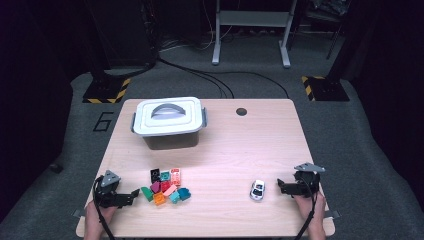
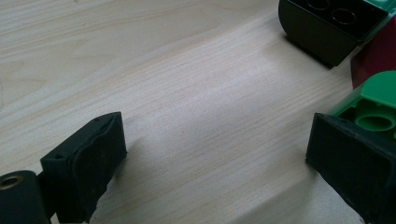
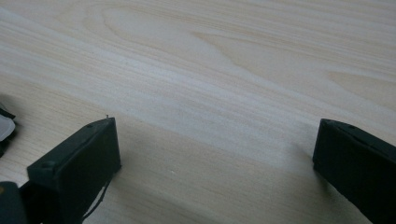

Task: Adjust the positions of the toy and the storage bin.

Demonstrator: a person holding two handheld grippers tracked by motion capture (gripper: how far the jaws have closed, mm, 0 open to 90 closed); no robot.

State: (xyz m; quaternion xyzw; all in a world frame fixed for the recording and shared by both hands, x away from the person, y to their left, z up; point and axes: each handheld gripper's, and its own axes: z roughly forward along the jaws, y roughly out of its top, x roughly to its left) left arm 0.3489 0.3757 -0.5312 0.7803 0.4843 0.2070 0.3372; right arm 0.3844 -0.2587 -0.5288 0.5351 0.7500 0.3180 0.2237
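From the high view we see a pale wooden desk with a grey plastic storage box toward its far left, closed under a white lid with a grey handle. Nearer to us lies a cluster of small coloured plastic building bricks, touching one another in green, pink, orange, teal, red and black. Our left gripper rests on the desk at the near left corner, its tips just beside the green brick at the cluster's left end. Our right gripper sits at the near right, pointing left toward a small white toy car, which stands near its tips but apart from them. In the left gripper view, we look along the left gripper with its jaws spread wide over bare wood and nothing between them; a green studded brick lies right against the right-hand jaw, with a black studded brick and a dark red brick farther ahead. In the right gripper view, the right gripper also stands with its jaws wide apart, only wood grain between them, and a sliver of the white toy car shows at the left edge, outside the jaws.
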